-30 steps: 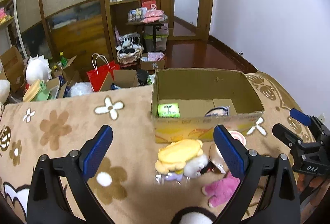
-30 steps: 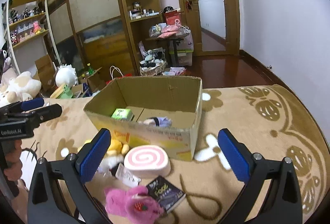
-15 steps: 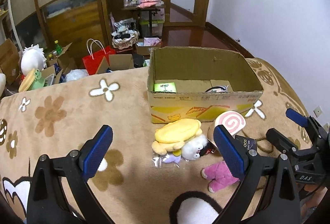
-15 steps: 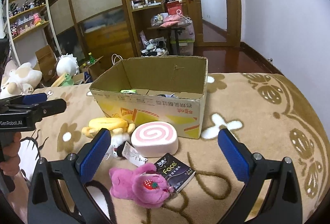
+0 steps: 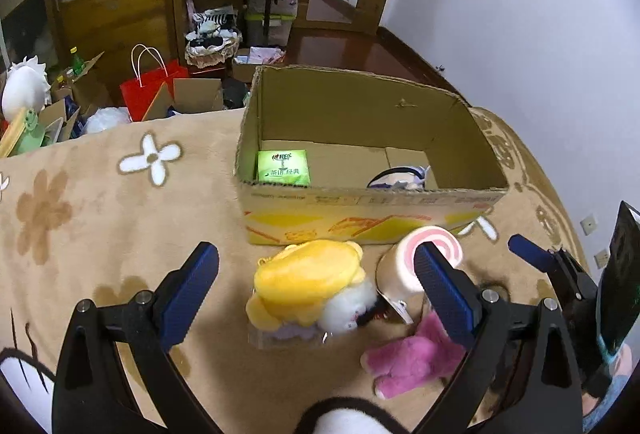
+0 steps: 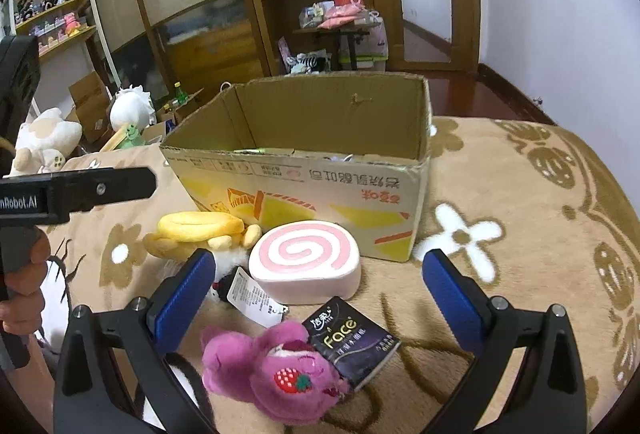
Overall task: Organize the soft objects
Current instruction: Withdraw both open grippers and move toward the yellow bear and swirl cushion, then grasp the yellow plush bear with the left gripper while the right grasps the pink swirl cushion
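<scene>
An open cardboard box [image 5: 360, 210] [image 6: 304, 186] stands on the beige flowered blanket. In front of it lie a yellow-and-white plush [image 5: 308, 286] [image 6: 200, 230], a pink swirl roll cushion [image 5: 400, 266] [image 6: 306, 266], a pink strawberry bear plush [image 5: 412, 362] [image 6: 272, 370] and a dark tissue pack [image 6: 352, 342]. My left gripper [image 5: 316, 298] is open above the yellow plush. My right gripper [image 6: 320, 298] is open above the roll and the bear. Neither holds anything. The box holds a green tissue pack [image 5: 283, 167] and a small plush [image 5: 400, 178].
The blanket's far edge drops to a cluttered floor with a red bag [image 5: 148, 90], cardboard boxes and white plush toys [image 6: 44, 138]. Wooden shelves and a doorway stand behind. The left gripper's body [image 6: 76, 190] crosses the right wrist view at left.
Both grippers have dropped lower and closer to the toys in front of the box. The toys and box have not moved.
</scene>
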A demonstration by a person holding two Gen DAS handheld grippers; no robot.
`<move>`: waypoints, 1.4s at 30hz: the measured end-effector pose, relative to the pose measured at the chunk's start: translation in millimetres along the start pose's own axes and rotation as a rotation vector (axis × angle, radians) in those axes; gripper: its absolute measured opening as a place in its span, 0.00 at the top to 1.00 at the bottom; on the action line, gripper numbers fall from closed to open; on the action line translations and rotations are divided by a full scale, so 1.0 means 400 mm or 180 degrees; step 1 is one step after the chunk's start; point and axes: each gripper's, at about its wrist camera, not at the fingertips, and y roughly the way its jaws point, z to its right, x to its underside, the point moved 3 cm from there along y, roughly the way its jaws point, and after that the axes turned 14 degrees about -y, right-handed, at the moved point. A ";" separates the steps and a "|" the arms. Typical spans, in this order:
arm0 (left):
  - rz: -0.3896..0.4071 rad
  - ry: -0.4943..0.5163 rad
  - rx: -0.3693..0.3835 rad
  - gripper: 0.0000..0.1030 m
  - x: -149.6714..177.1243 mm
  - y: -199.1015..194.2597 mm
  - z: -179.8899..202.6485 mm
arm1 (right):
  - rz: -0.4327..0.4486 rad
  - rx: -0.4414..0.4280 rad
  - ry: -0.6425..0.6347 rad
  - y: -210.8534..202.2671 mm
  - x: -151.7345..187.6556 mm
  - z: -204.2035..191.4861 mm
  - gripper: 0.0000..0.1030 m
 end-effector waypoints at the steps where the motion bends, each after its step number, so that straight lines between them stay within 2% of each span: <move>1: -0.0004 0.0028 -0.0036 0.06 -0.004 0.011 0.004 | -0.0027 -0.0011 -0.0009 0.008 0.000 -0.002 0.00; 12: -0.0333 0.0114 -0.0207 0.06 0.007 0.125 0.014 | -0.0240 -0.0136 -0.0065 0.103 -0.004 -0.009 0.00; 19: -0.0412 0.0298 -0.0346 0.06 0.023 0.168 0.015 | -0.0385 -0.0248 -0.0131 0.156 -0.001 -0.015 0.00; 23: -0.0519 0.0252 -0.0346 0.06 0.026 0.187 0.009 | -0.0532 -0.0308 -0.0197 0.186 0.006 -0.022 0.00; 29: -0.0668 0.0175 -0.0331 0.08 0.041 0.204 -0.001 | -0.0547 -0.0351 -0.0236 0.198 0.008 -0.030 0.00; 30: -0.0712 0.0163 -0.0317 0.15 0.042 0.207 -0.003 | -0.0543 -0.0356 -0.0241 0.200 0.007 -0.030 0.04; 31: -0.0742 0.0141 -0.0320 0.18 0.045 0.211 -0.005 | -0.0547 -0.0368 -0.0250 0.202 0.007 -0.032 0.10; 33: -0.0758 0.0144 -0.0373 0.20 0.050 0.215 -0.009 | -0.0607 -0.0359 -0.0300 0.211 0.011 -0.037 0.13; 34: -0.0765 0.0162 -0.0402 0.24 0.053 0.218 -0.010 | -0.0608 -0.0346 -0.0314 0.211 0.012 -0.036 0.18; 42: -0.0690 0.0088 -0.0374 0.34 0.058 0.205 -0.017 | -0.0585 -0.0334 -0.0291 0.201 0.019 -0.028 0.35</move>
